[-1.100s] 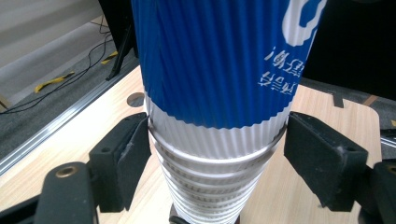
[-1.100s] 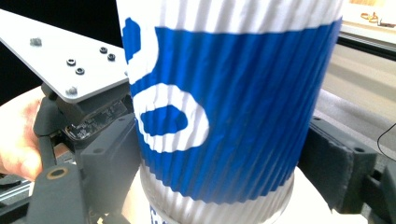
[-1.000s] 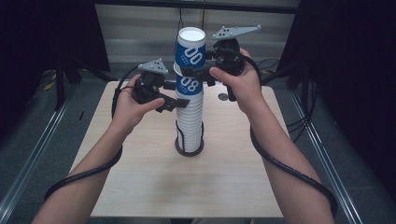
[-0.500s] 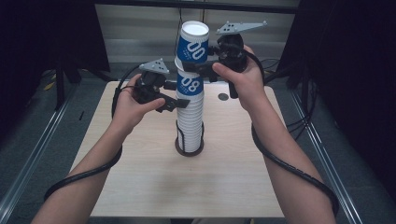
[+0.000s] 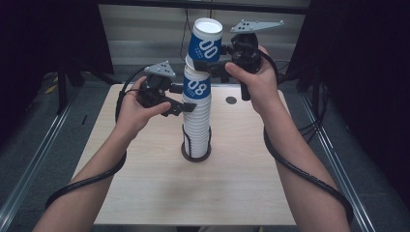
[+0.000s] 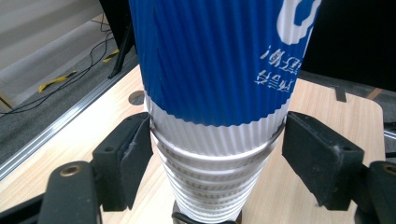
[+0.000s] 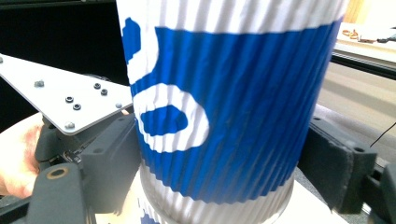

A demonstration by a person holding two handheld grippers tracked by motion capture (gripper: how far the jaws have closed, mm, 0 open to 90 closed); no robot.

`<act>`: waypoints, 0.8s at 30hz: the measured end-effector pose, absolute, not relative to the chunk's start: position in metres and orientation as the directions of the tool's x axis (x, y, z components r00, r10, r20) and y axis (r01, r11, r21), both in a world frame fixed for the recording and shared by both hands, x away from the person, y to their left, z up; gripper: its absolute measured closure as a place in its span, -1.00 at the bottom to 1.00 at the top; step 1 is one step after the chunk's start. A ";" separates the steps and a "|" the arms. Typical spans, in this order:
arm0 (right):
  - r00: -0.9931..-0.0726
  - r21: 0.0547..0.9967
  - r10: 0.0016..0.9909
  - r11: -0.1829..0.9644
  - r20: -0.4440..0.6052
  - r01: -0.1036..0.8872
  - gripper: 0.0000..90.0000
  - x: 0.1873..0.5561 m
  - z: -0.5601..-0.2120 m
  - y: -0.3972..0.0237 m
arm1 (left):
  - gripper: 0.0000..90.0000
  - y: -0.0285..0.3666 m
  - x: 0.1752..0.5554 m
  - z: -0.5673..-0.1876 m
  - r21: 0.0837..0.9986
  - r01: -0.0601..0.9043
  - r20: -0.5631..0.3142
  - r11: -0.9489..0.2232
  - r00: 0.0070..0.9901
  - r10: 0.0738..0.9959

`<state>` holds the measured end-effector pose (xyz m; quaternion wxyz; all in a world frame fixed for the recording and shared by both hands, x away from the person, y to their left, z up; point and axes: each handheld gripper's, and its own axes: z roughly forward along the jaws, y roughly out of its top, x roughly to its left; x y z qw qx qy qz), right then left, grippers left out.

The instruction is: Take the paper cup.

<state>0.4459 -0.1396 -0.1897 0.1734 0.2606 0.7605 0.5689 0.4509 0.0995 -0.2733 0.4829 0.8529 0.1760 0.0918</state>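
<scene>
A tall stack of ribbed paper cups (image 5: 197, 121) stands upside down in a black holder (image 5: 196, 155) on the wooden table (image 5: 241, 188). Its uppermost cup is blue and white (image 5: 197, 87). My left gripper (image 5: 186, 104) grips the stack from the left just under that cup. In the left gripper view its jaws (image 6: 217, 144) have just been closing, and both pads rest on the cup rims (image 6: 215, 154). My right gripper (image 5: 210, 62) is shut on a separate blue cup (image 5: 207, 41), held tilted above the stack. That cup (image 7: 224, 107) sits between both pads.
A small round hole (image 5: 231, 100) is in the table behind the stack. Cables trail from both grippers along the forearms. Metal rails run along the table's left and right sides, with dark floor beyond.
My right gripper has lifted the blue cup a little higher and to the right, tilting it off the stack. The left gripper has stayed at the stack.
</scene>
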 end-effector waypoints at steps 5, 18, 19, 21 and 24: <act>-0.805 0.955 0.593 0.226 0.024 0.195 -0.59 0.443 -0.190 -0.144 | -0.45 0.100 0.450 -0.274 0.853 0.214 -0.014 -0.476 0.921 0.390; -0.788 0.956 0.616 0.218 0.020 0.195 -0.60 0.435 -0.192 -0.166 | -0.54 0.104 0.449 -0.281 0.840 0.229 -0.023 -0.492 0.921 0.388; -0.786 0.956 0.618 0.221 0.016 0.194 -0.60 0.434 -0.193 -0.168 | -0.55 0.105 0.448 -0.282 0.839 0.234 -0.029 -0.492 0.921 0.389; -0.781 0.956 0.624 0.217 0.017 0.195 -0.60 0.432 -0.192 -0.176 | -0.55 0.106 0.447 -0.283 0.832 0.232 -0.023 -0.504 0.922 0.387; -0.778 0.956 0.628 0.218 0.015 0.194 -0.60 0.430 -0.192 -0.181 | -0.56 0.108 0.446 -0.284 0.829 0.237 -0.023 -0.507 0.920 0.392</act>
